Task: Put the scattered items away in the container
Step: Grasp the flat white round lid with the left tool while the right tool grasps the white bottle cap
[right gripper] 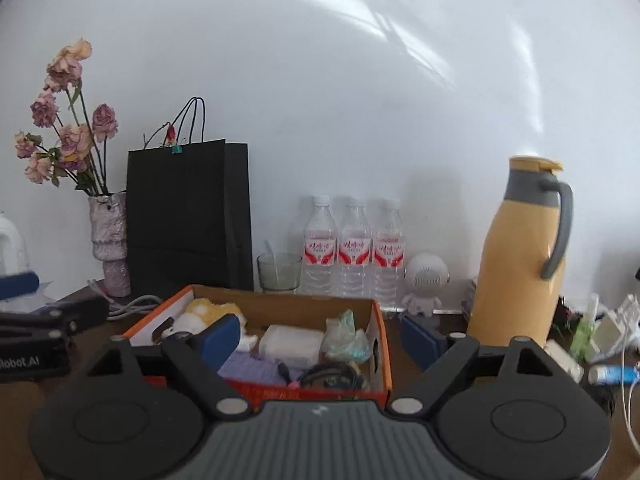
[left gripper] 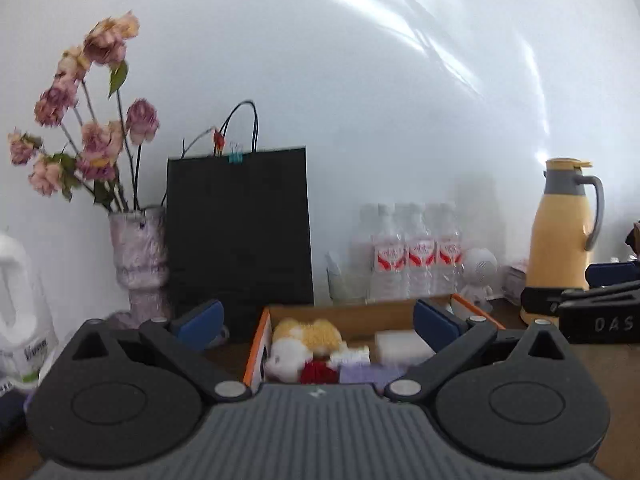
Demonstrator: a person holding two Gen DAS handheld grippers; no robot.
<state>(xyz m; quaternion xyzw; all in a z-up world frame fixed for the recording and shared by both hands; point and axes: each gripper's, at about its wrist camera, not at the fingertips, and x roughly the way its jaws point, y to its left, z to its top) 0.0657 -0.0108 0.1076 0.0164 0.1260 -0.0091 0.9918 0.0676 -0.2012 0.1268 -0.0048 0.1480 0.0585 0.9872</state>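
Container: orange-sided cardboard box (right gripper: 380,344) on the dark counter (right gripper: 24,400), open at the top so you can drop things in from above. Contents, as far as you can tell: plush toy (left gripper: 308,336), white packet (right gripper: 290,346), lilac cloth (right gripper: 250,368), crumpled green wrapper (right gripper: 348,338), dark cable coil (right gripper: 332,376). Your left gripper (left gripper: 318,318) stands with fingers wide and nothing between them; the box lies just ahead, framed by the two blue pads. Your right gripper (right gripper: 326,340) is likewise spread and empty, its left pad over the box interior, its right pad outside the box's right wall. Loose items by the yellow jug (right gripper: 520,256), among them a blue-capped tube (right gripper: 612,374), probably remain to collect. Backdrop against the wall, not for tidying: black bag (right gripper: 188,216), water bottles (right gripper: 352,248), vase of dried flowers (right gripper: 108,236).
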